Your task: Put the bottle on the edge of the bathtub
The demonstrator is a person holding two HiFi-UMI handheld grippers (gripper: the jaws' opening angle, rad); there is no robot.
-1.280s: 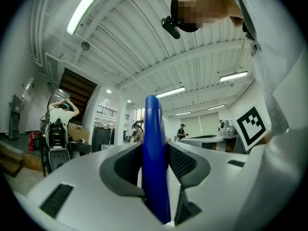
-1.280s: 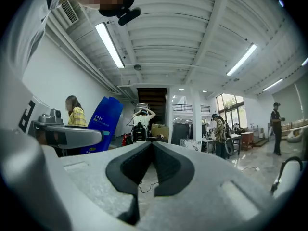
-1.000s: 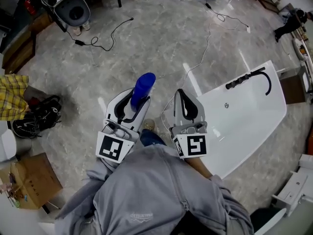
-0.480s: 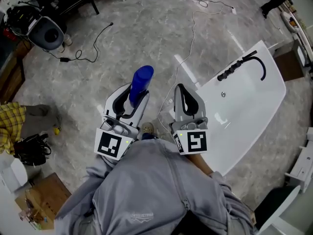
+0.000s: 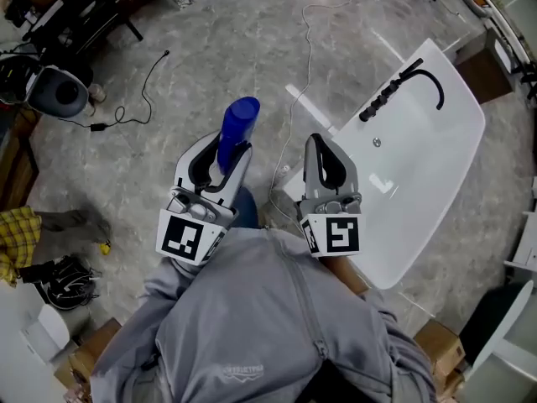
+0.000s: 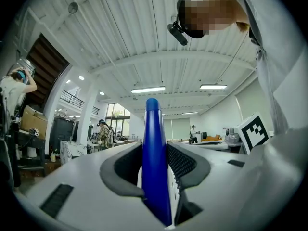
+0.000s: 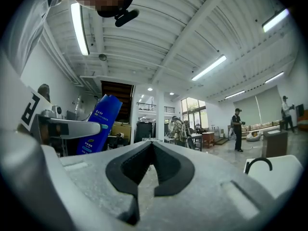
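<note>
Gripping the bottle in my left gripper, I have both jaws clamped on its narrow sides. Most of the blue body stands out past the fingertips, along the line of the jaws. I judge the deep, firm hold is there to stop so tall a thing from swinging or slipping while it is carried. It also leaves the far end free to meet a surface first.

The bottle hangs over the floor, left of the tub and well apart from its rim, so nothing is placed yet.

My right gripper comes next, between the bottle and the tub, just beside the tub's left edge. Its jaws are pressed together with nothing between them. I judge it is idle, since one gripper is enough for this load, and closed so that it catches on nothing.

The tub lies at the right with its faucet at the far end. The near rim looks broad, flat and bare, and I judge it the likeliest spot for the bottle. To get there, the bottle has to cross rightward and come down level on that edge.
</note>
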